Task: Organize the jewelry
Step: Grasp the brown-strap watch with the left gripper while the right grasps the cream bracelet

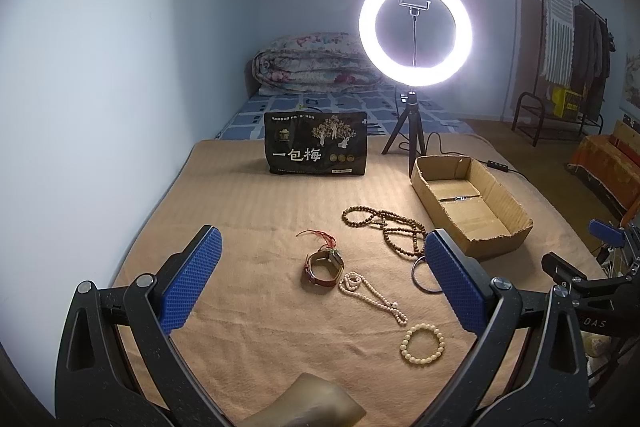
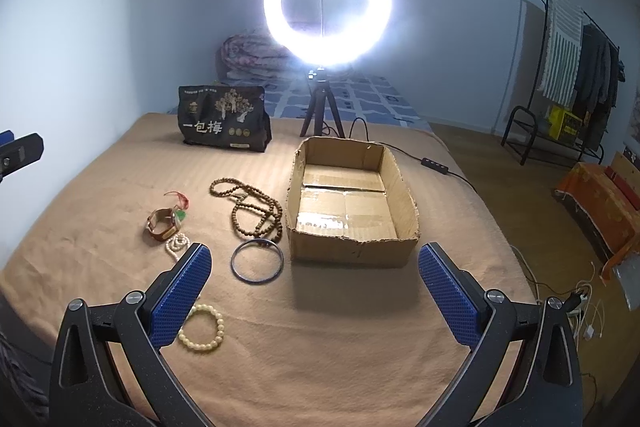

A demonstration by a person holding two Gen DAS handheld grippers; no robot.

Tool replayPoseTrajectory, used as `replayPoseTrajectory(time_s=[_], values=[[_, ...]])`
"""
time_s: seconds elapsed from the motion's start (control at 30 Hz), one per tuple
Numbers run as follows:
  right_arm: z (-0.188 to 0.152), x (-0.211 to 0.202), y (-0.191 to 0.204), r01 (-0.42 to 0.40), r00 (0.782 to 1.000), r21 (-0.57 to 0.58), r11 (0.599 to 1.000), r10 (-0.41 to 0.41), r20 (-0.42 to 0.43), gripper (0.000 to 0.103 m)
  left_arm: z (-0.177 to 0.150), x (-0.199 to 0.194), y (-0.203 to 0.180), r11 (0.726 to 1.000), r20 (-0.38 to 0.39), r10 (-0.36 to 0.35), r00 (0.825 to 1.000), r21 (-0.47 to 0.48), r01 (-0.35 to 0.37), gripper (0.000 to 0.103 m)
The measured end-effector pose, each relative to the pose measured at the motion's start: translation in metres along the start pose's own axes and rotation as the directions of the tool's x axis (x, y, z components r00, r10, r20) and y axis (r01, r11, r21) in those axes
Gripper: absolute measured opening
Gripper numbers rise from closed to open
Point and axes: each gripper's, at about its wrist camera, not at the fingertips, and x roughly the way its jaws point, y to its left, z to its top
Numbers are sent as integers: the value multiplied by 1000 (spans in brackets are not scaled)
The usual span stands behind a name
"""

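Observation:
Jewelry lies on a tan blanket: a brown-strap watch with a red cord, a pearl necklace, a cream bead bracelet, a long wooden bead strand and a metal bangle. An open cardboard box stands to their right, showing only tape inside. My left gripper hangs open above the watch, holding nothing. My right gripper is open and holds nothing, before the box's near wall. The bangle and the cream bracelet lie by its left finger.
A lit ring light on a tripod stands behind the box, its cable trailing right. A black snack bag stands at the back, with a folded quilt beyond it. A clothes rack and floor clutter are on the right.

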Motion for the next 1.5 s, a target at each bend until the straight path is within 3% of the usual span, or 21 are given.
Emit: replayPoseTrajectory(time_s=[0.33,0.43,0.7,0.83,0.93,1.17,1.27,1.5], values=[[-8,19,2,-39,999,-13,999,39,-18,103,1,31,15,1000,-52,26,998,-8,-26,103],[-13,32,3,-70,996,-25,997,69,-57,103,-2,49,25,999,-88,32,996,-22,-34,103],[-25,54,23,-148,982,-96,984,134,-136,103,-2,100,61,989,-201,2,980,-145,-32,103],[-34,68,39,-192,967,-149,970,162,-196,103,-1,124,71,984,-247,-1,969,-171,-43,93],[-40,74,45,-234,953,-155,960,194,-234,103,-7,148,70,985,-311,-18,950,-169,-37,82],[-57,86,66,-319,916,-177,931,256,-308,103,-32,202,60,984,-461,-67,885,-178,-18,68],[-63,90,73,-349,902,-184,919,276,-331,103,-43,221,59,979,-514,-84,854,-203,-26,56],[-76,105,86,-386,874,-200,900,288,-391,103,-53,243,47,983,-554,-87,828,-184,-20,52]])
